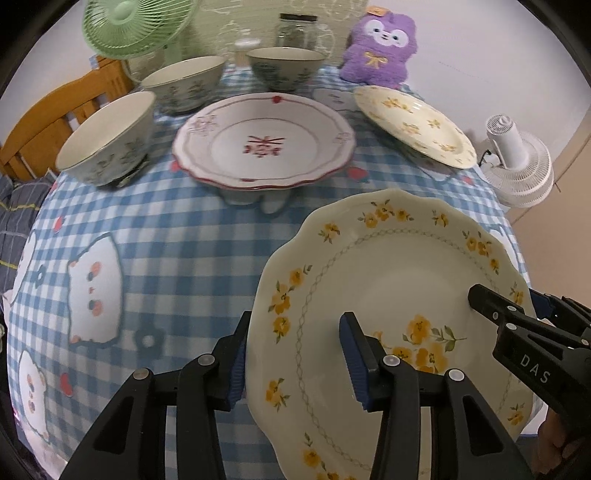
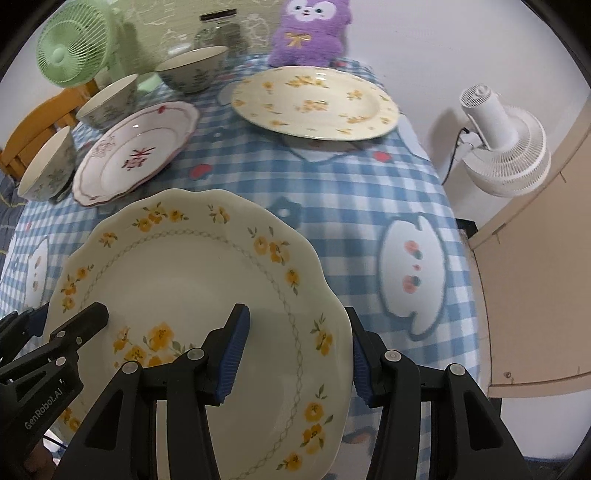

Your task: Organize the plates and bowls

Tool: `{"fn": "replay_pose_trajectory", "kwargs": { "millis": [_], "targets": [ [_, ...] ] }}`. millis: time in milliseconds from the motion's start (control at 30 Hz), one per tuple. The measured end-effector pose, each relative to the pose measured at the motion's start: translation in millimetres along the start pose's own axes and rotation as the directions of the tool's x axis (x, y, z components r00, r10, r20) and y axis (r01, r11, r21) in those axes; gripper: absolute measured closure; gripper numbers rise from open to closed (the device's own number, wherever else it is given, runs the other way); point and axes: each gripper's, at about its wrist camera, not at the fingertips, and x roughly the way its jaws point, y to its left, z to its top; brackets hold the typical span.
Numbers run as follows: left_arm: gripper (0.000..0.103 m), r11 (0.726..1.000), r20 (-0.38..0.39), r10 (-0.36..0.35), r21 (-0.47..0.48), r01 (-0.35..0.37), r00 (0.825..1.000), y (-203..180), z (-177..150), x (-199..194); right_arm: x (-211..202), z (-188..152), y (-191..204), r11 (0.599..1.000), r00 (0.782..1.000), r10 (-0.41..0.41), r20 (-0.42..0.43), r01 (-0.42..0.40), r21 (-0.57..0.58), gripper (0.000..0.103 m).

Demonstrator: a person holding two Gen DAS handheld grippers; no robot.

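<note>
Blue-and-white checked cloth with cartoon cats covers the table (image 1: 155, 236), and a plain pale wall closes off the far side. Nearest the cameras, a scalloped cream plate with yellow flowers (image 1: 388, 295) is held tilted above the cloth by both grippers at once. The left gripper (image 1: 295, 354) straddles the plate's left rim, one blue-padded finger under the edge and the other over the face (the jaws stand fairly wide, so whether the pads truly press is hard to tell). The right gripper (image 2: 299, 350) straddles the opposite rim the same way, one finger on the plate's face and one outside the edge.

Farther back, a white plate with a red rim (image 1: 264, 142) sits raised on something underneath it. A second yellow-flowered plate (image 1: 415, 125) lies tilted to its right. Three patterned bowls (image 1: 110, 147) curve along the left and back. Behind them stand a green fan (image 1: 136, 26), a glass jar (image 1: 297, 31) and a purple plush toy (image 1: 380, 48). A white fan (image 2: 498, 140) stands off the table's right side, and a wooden chair (image 1: 44, 122) is at the left
</note>
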Motion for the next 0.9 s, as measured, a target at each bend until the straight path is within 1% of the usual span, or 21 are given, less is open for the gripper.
{"fn": "replay_pose_trajectory", "kwargs": {
  "millis": [400, 567, 700, 833, 900],
  "targets": [
    [0.057, 0.999, 0.007, -0.015, 0.036, 0.014, 1.000, -46.3, 0.2, 9.9, 2.4, -6.6, -45.6, 0.999, 1.000, -0.023, 0.006, 0.022, 0.035, 0.050],
    [0.057, 0.999, 0.009, -0.019, 0.044, 0.018, 1.000, -55.4, -3.5, 9.7, 3.8, -11.3, -55.8, 0.999, 1.000, -0.029, 0.006, 0.029, 0.044, 0.050],
    [0.057, 0.997, 0.015, -0.003, 0.071, 0.002, 1.000, -64.9, -4.6, 14.7, 6.1, -14.5, -62.5, 0.998, 0.999, -0.037, 0.007, 0.037, 0.047, 0.051],
    [0.057, 0.997, 0.019, 0.003, 0.076, -0.004, 1.000, -67.0, -2.4, 19.9, 7.2, -14.7, -64.8, 0.999, 0.999, -0.035, 0.013, 0.034, 0.035, 0.051],
    [0.057, 0.997, 0.022, 0.005, 0.079, -0.007, 1.000, -68.1, -3.1, 20.0, 9.0, -15.3, -67.3, 0.999, 1.000, -0.024, 0.008, 0.024, 0.049, 0.051]
  ]
}}
